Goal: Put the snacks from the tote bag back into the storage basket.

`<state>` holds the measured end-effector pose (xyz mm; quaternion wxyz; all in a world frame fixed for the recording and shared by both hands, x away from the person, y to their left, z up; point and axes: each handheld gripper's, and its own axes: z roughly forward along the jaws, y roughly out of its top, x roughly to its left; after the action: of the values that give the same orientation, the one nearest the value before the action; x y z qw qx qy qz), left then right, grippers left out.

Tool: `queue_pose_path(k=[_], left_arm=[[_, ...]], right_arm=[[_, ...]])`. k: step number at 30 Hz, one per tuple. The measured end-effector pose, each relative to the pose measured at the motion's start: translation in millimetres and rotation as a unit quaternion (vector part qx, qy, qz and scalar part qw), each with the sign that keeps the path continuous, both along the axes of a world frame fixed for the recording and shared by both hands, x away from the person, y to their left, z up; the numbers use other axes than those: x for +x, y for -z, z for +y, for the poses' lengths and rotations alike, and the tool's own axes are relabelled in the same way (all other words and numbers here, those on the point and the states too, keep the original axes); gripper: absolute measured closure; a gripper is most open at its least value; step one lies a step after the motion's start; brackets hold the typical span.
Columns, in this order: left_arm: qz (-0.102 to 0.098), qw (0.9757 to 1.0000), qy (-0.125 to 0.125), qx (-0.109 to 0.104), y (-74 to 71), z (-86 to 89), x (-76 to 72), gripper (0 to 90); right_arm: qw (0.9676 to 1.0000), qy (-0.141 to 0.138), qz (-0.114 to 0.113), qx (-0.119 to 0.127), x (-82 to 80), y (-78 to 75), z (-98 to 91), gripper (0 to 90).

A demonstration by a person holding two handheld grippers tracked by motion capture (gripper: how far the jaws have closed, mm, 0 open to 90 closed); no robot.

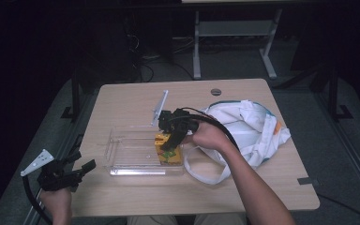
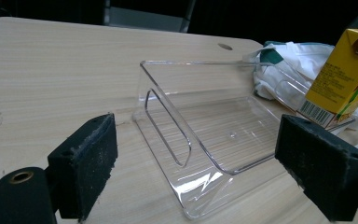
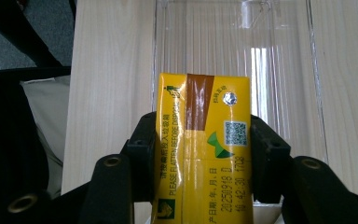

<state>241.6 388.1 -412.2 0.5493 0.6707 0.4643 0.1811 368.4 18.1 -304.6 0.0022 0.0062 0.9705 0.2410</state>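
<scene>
A yellow drink carton (image 3: 203,149) is clamped between the two black jaws of my right gripper (image 3: 204,161). In the high view the right gripper (image 1: 174,137) holds the carton (image 1: 168,149) at the right end of a clear plastic tray (image 1: 126,152); whether the carton rests on the tray floor I cannot tell. The left gripper view has the carton (image 2: 342,79) tilted at the tray's far right end. My left gripper (image 1: 77,171) hangs off the table's front left corner, jaws wide apart with nothing between them (image 2: 196,177), facing the clear tray (image 2: 200,135).
A white cloth tote bag (image 1: 246,129) lies crumpled on the right of the wooden table (image 1: 131,96), its strap looping toward the front. A clear lid (image 1: 160,107) leans behind the tray. A cable hole (image 1: 216,92) sits near the far edge.
</scene>
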Motion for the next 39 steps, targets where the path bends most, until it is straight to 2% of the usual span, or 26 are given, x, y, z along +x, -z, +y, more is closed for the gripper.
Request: queue_pose_path(k=[39], left_arm=[[0.001,1.0000,-0.002,-0.003,0.0,-0.3,-0.3,12.6]], right_arm=[[0.9997,0.008,0.023,-0.003,1.8,34.2,0.7,51.9]])
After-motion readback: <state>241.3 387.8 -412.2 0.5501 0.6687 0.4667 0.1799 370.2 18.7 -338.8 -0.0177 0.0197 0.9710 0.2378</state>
